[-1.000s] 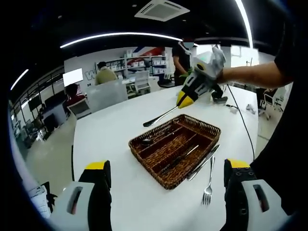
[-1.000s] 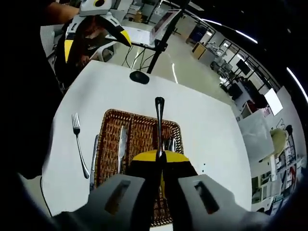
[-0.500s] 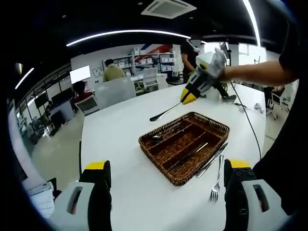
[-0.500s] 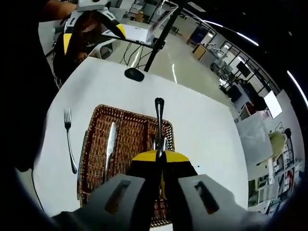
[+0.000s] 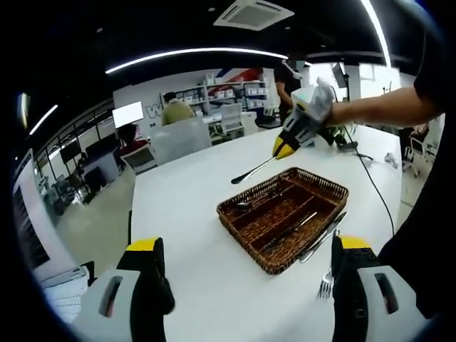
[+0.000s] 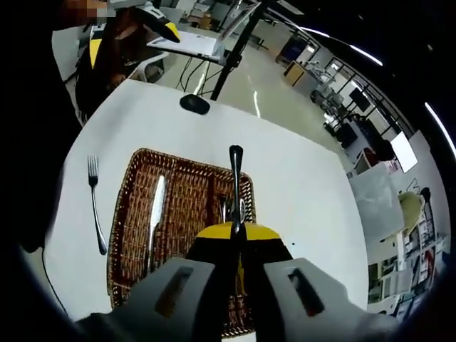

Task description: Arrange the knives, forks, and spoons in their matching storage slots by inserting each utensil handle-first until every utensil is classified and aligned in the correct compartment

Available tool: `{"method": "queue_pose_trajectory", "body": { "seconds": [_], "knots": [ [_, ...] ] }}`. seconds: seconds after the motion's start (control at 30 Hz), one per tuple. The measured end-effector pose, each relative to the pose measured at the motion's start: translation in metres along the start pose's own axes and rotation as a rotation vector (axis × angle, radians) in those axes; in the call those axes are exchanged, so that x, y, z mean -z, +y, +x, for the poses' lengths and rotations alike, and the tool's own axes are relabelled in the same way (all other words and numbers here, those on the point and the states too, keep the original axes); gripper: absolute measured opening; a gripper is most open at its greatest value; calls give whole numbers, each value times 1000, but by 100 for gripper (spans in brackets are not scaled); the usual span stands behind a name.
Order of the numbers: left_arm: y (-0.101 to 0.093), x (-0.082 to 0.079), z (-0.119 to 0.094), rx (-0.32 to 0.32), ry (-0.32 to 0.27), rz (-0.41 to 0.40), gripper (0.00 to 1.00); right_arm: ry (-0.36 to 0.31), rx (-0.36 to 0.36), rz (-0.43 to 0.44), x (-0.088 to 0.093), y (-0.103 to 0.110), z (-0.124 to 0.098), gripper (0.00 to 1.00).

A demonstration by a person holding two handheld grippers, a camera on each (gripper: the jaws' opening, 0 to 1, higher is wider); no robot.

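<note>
A brown wicker cutlery basket (image 5: 265, 242) (image 6: 135, 171) with long slots sits on the white table. My right gripper (image 6: 235, 229) (image 5: 291, 141) is shut on a silver utensil (image 6: 235, 182) (image 5: 255, 169), which it holds over the basket's spoon-side slot with the rounded end pointing away. Spoons (image 6: 232, 211) lie in that slot and a knife (image 6: 154, 214) in another. Against the basket's outer side lies a second knife (image 5: 324, 236), with a fork (image 6: 93, 203) (image 5: 328, 282) on the table beside it. My left gripper (image 5: 249, 285) is open and empty, on the near side of the basket.
On the table past the basket sit a black oval object (image 6: 194, 103) and a black cable (image 5: 372, 182). The table edge (image 5: 135, 214) drops to the floor on the left. People sit at desks far behind. A person's arm (image 5: 377, 107) reaches in from the right.
The left gripper's camera has drifted, so the basket sits further right and higher in its view. The right gripper still holds the utensil over the basket. Nothing was picked up or let go.
</note>
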State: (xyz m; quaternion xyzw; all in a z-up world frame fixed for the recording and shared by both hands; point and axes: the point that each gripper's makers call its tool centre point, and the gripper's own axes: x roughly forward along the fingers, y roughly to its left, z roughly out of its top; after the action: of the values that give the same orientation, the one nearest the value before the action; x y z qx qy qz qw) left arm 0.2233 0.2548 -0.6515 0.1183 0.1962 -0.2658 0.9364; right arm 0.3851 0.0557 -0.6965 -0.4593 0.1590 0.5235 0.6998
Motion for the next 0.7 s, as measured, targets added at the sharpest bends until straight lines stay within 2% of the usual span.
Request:
{"method": "queue_pose_trajectory", "body": {
  "seconds": [0.1,0.43,0.7],
  "knots": [
    [3,-2,-2,-12,-17,-6,98,-8,2,9,2,1,4,0],
    [6,-2,-3,-27,-13,-14,99,2,-1,41,21,13,21,0],
    [6,-1,-6,-38,-13,-23,99,-18,-23,40,22,24,30,0]
  ]
}}
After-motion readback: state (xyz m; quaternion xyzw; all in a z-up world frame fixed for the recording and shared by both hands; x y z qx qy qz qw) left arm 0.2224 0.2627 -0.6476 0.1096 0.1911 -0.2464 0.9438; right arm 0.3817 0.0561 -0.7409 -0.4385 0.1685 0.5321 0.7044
